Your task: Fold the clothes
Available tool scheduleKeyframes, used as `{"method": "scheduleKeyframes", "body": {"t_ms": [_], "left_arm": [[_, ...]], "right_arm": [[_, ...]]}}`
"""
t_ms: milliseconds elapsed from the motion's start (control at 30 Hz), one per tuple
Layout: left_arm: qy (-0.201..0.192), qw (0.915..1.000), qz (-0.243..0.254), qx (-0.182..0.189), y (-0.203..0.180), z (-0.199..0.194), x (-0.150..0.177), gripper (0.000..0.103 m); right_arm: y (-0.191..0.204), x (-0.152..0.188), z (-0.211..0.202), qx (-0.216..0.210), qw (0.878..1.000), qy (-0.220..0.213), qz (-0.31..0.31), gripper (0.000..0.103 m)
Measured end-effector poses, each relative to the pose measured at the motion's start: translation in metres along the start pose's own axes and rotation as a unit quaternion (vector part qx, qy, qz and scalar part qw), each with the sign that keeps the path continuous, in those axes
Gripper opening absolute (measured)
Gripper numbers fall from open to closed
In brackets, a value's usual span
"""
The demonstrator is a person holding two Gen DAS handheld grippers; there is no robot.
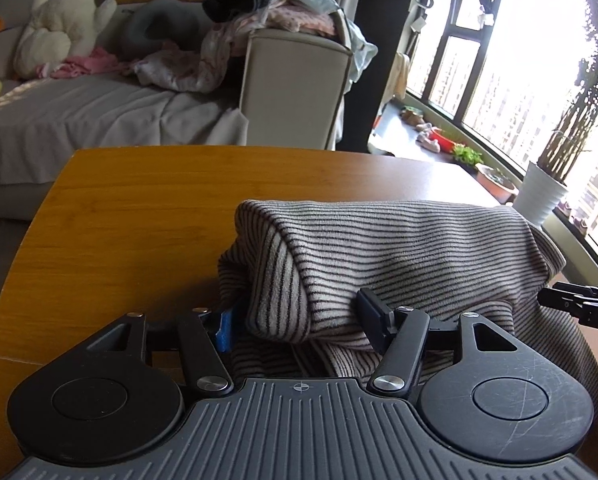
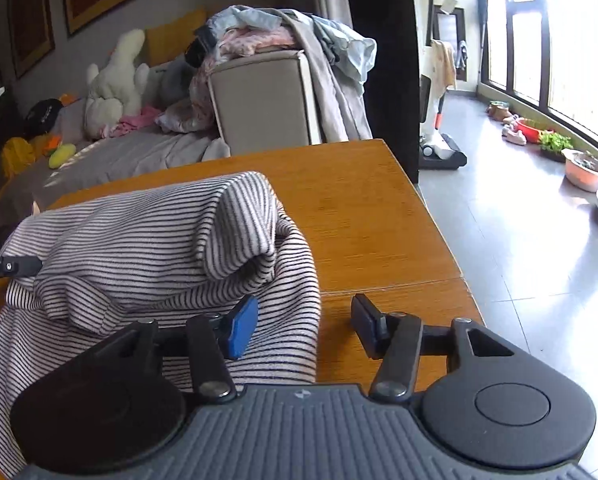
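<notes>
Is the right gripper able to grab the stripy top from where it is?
Probably yes. The right gripper is open, low over the wooden table, with the striped top already lying between its fingers at the blue pad. Nothing blocks it.

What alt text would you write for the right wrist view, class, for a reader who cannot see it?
A striped garment, partly rolled over itself, lies on a wooden table. The right claw hovers open at the garment's near edge, its blue pad above the cloth. Behind are a sofa piled with clothes and a bright window.
</notes>
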State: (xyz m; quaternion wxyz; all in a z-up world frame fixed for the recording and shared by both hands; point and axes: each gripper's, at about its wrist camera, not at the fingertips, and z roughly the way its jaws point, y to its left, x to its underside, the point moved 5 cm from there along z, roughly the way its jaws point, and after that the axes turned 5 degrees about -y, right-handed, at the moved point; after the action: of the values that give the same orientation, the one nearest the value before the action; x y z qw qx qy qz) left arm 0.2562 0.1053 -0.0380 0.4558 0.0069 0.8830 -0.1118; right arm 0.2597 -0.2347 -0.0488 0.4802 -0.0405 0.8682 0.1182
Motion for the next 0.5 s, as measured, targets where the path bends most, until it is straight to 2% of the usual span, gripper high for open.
{"method": "scheduleKeyframes", "body": {"t_ms": [167, 333, 500], "left_arm": [[0.003, 1.0000, -0.002, -0.007, 0.003, -0.005, -0.002, 0.071], [-0.002, 0.9999, -0.014, -0.008, 0.009, -0.017, -0.005, 0.072], [-0.017, 0.9986, -0.048, 0.012, 0.010, -0.028, -0.016, 0.072]], "right_arm": [[-0.016, 0.003, -0.008, 0.006, 1.000, -0.005, 0.016, 0.053], [-0.011, 0.003, -0.024, 0.012, 1.000, -0.020, 0.003, 0.053], [0.002, -0.016, -0.044, -0.044, 0.997, -0.050, 0.043, 0.065]]}}
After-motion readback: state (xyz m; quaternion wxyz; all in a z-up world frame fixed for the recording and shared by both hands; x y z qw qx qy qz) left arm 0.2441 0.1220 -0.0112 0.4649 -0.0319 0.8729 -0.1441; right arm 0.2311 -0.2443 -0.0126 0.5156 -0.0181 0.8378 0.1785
